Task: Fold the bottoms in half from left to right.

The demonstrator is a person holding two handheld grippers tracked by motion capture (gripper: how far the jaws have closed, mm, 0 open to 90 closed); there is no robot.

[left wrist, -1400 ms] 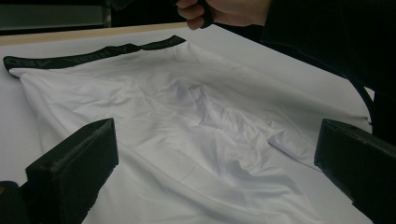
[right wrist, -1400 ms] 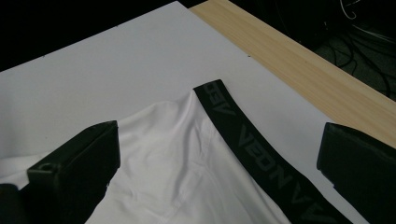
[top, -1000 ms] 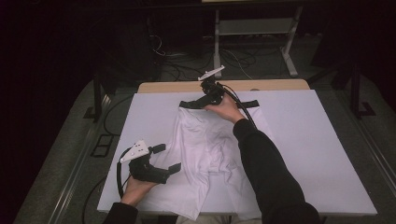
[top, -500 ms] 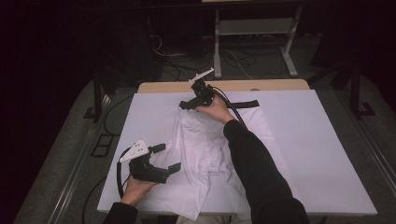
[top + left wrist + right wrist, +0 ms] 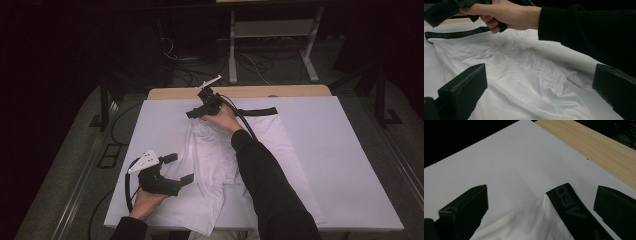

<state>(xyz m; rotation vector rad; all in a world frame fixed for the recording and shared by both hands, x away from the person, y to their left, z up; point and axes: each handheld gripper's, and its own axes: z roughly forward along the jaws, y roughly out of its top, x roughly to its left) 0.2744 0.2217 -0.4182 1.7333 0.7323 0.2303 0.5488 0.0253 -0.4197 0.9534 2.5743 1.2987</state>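
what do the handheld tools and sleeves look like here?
Both tools are black with two blocky, flat-faced jaws. The left tool carries a pale grey three-cornered plate on top and trails a black cable looping past the wrist. The right tool has a similar pale plate and a black cable running back along the forearm. Both sleeves are black and long.

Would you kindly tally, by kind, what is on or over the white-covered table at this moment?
White garment with black waistband: 1
Hand-held gripper, both with jaws open: 2, left over the garment's near left edge, right at the waistband end
White sheet covering the table: 1
Wooden table, far edge showing: 1
Total: 5
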